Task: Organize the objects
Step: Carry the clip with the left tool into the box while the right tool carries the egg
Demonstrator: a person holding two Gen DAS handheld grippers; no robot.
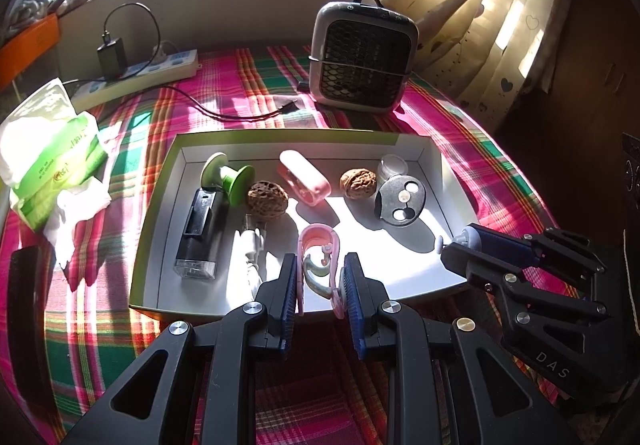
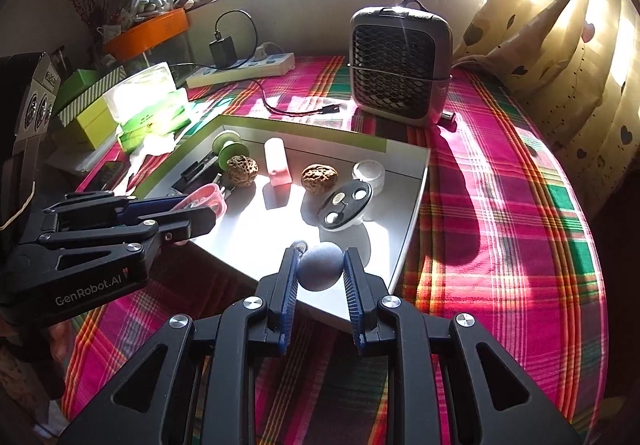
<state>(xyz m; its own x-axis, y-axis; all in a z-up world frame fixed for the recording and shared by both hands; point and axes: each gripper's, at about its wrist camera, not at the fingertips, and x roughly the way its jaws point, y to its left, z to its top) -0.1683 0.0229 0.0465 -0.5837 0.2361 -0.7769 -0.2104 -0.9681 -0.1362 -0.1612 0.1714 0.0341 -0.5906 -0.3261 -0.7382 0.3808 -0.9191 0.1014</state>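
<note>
Two grippers each carried something over the near edge of the shallow tray (image 1: 160, 213), probably to add it to the items already laid out in rows there. The left gripper (image 1: 319, 285), at lower centre of its view, was clamped on a pink clip (image 1: 320, 249). The right gripper (image 2: 320, 277), low in its own view, pinched a grey round-ended object (image 2: 321, 271) between its pads. Two walnuts (image 1: 267, 197) and a green spool (image 1: 230, 177) sat mid-tray, apparently already sorted.

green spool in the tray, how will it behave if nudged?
The green spool lies on its side on two round flanges, so it would probably roll. It looks like light plastic. The walnut beside it may stop it.
</note>
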